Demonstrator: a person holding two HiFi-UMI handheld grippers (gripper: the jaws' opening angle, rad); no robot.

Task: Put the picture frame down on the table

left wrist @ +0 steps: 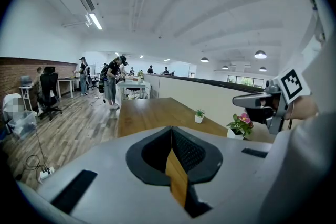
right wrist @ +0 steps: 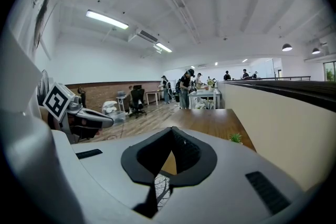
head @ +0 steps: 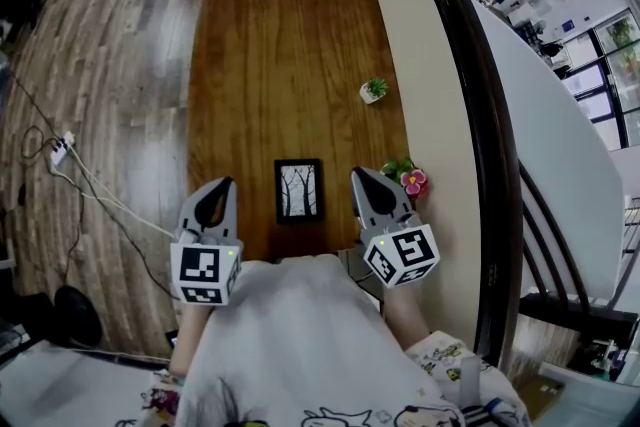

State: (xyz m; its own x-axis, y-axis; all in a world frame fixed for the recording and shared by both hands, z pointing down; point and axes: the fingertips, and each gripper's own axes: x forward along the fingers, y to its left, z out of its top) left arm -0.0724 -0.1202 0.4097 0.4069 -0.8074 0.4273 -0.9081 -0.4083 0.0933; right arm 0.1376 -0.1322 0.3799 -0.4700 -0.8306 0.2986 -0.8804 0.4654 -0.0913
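In the head view a long brown wooden table [head: 280,45] runs away from the person, and the black picture frame with a drawing of bare trees [head: 298,190] lies flat on it near the close edge, between the two grippers and touching neither; the left gripper [head: 222,183] is just to its left and the right gripper [head: 358,173] just to its right, each claw clenched on nothing; each carries a cube with black-and-white square markers [head: 205,273], the only printed marks that can be made out clearly; a small green plant in a white pot [head: 373,90] stands farther up the table near its right edge, a potted plant with a pink flower [head: 408,179] sits just beside the right gripper, and a white power strip [head: 60,151] lies on the plank floor to the left; in the left gripper view the jaws meet at their tips with only bare table wood showing in the slit behind them, while the right gripper [left wrist: 257,102] and the pink flower [left wrist: 240,124] appear at the right; in the right gripper view the jaws are likewise together and empty, and a sliver of the frame's tree drawing [right wrist: 161,186] shows below them through the gap, with the left gripper [right wrist: 92,119] off to the left
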